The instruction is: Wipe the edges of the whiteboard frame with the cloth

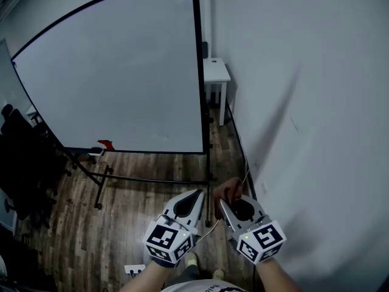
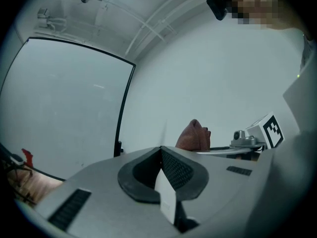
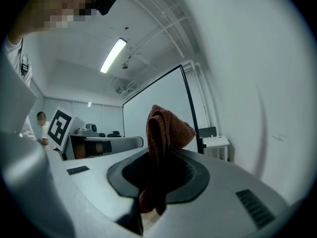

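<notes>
The whiteboard (image 1: 121, 72) stands on a wheeled stand in front of me, its black frame (image 1: 198, 72) running down the right side and along the bottom. My right gripper (image 1: 223, 203) is shut on a rust-brown cloth (image 1: 230, 190), which sticks up bunched from the jaws in the right gripper view (image 3: 163, 130). Just to its left, my left gripper (image 1: 196, 194) is shut with nothing in it. Both hang low over the floor, well short of the board's lower right corner. The left gripper view shows the cloth (image 2: 194, 136) beside its closed jaws.
A small red object (image 1: 106, 144) sits at the board's bottom edge. A white side table (image 1: 216, 72) stands behind the board by the grey wall (image 1: 316, 102). Black chairs (image 1: 24, 157) crowd the left. The stand's legs (image 1: 100, 187) and a power strip (image 1: 135, 269) lie on the wood floor.
</notes>
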Demonstrator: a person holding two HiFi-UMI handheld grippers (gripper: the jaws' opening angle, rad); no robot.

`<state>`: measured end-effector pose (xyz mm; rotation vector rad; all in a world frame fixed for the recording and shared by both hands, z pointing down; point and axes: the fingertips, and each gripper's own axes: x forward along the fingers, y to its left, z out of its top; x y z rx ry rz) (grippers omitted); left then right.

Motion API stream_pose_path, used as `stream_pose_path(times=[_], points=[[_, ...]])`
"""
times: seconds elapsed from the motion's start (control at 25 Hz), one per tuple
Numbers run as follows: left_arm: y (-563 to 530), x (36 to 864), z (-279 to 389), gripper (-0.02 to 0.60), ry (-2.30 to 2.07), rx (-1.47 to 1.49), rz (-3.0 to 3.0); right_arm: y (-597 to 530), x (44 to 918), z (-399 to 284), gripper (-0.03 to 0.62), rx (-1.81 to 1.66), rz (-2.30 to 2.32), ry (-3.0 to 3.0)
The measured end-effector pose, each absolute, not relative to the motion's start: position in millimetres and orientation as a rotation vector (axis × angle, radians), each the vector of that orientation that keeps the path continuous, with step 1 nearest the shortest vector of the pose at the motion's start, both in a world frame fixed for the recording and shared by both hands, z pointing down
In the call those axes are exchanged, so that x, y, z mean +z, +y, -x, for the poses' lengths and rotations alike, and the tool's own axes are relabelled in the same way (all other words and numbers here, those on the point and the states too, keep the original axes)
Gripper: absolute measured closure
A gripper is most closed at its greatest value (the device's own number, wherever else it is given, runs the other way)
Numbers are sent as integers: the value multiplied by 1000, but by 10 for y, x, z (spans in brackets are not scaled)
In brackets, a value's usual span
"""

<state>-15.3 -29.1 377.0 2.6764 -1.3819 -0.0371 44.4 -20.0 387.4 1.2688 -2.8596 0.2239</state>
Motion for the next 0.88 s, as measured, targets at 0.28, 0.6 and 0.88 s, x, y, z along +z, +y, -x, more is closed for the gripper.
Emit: stream_pose_path(times=[0.28, 0.6, 0.88], points=[[-959, 3541, 512, 574, -1298, -15, -2759, -820, 3619, -18, 519, 176, -1303, -2862], [-1705, 3106, 668, 574, -1260, 10, -2842, -1517, 3130, 207, 519, 45, -1329, -2854], [-2181, 2978, 597, 574, -1255, -21, -2831, -2054, 2891, 222, 519, -48, -1232, -2844]])
